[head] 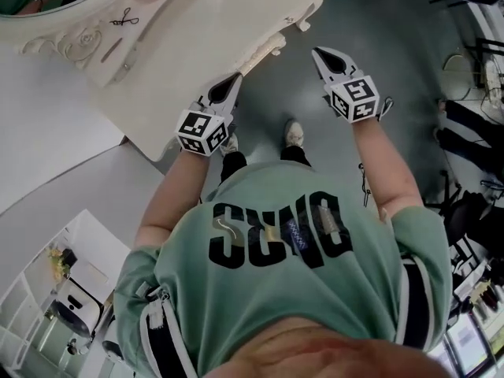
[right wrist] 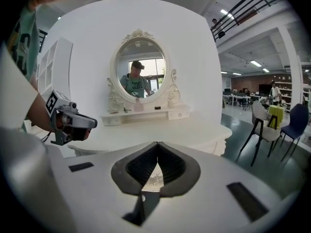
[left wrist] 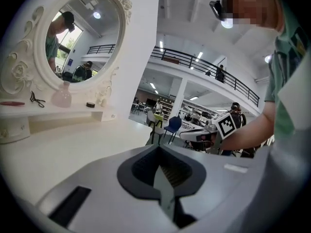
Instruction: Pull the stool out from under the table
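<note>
Green shirt is nearest. Left gripper by the white table edge and right gripper over the grey floor are both clenched, empty. No view shows the stool.

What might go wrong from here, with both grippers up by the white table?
1. The left gripper and right gripper both have their jaws shut, so they must open before gripping anything.
2. No stool shows in any view, so a reach under the table would likely be blind.
3. The left gripper looks close to the table's carved edge. A bump there might shake the bottle on the shelf.
</note>
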